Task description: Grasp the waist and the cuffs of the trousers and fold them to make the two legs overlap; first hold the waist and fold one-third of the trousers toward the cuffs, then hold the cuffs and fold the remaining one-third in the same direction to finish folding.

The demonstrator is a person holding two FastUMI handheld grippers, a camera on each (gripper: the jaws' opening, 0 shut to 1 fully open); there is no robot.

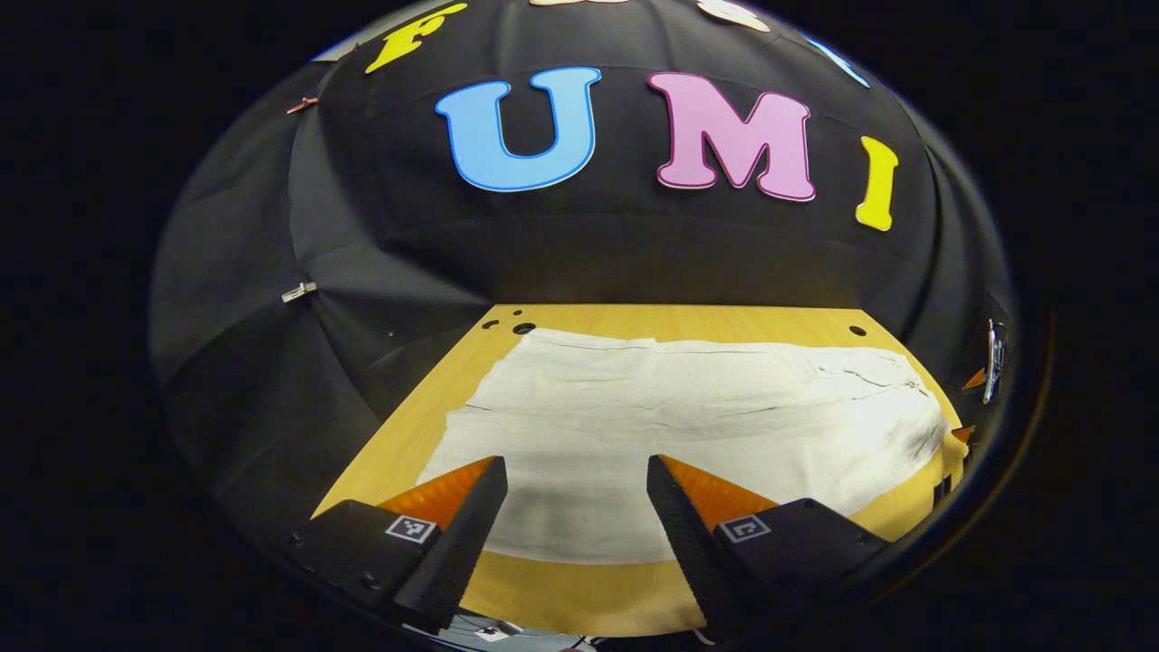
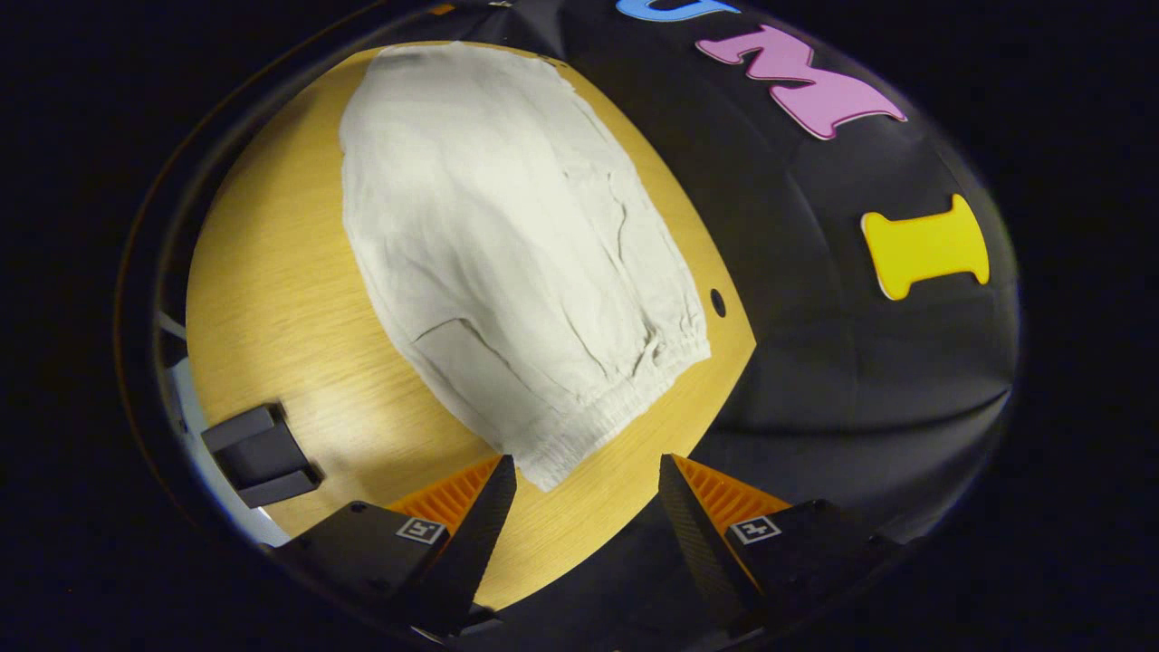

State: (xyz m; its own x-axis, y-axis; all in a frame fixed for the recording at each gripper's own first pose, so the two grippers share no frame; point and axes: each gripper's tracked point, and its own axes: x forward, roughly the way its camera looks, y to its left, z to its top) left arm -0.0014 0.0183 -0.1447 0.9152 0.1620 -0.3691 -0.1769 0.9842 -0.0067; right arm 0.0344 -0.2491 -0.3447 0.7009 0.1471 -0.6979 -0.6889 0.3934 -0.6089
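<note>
While the trousers (image 1: 688, 426) lie flat on the wooden table (image 1: 579, 593), the left gripper (image 1: 577, 471) hovers spread over one leg edge, holding nothing. From the right gripper view, the elastic waistband (image 2: 625, 407) appears just ahead of the right gripper (image 2: 587, 471), likewise spread and empty

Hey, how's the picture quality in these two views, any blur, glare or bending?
Left gripper view: sharp, the table edges bow from the fisheye, and the trousers are blown out bright at their right end. Right gripper view: slightly soft, evenly lit, trousers curved and stretched, no glare.
</note>
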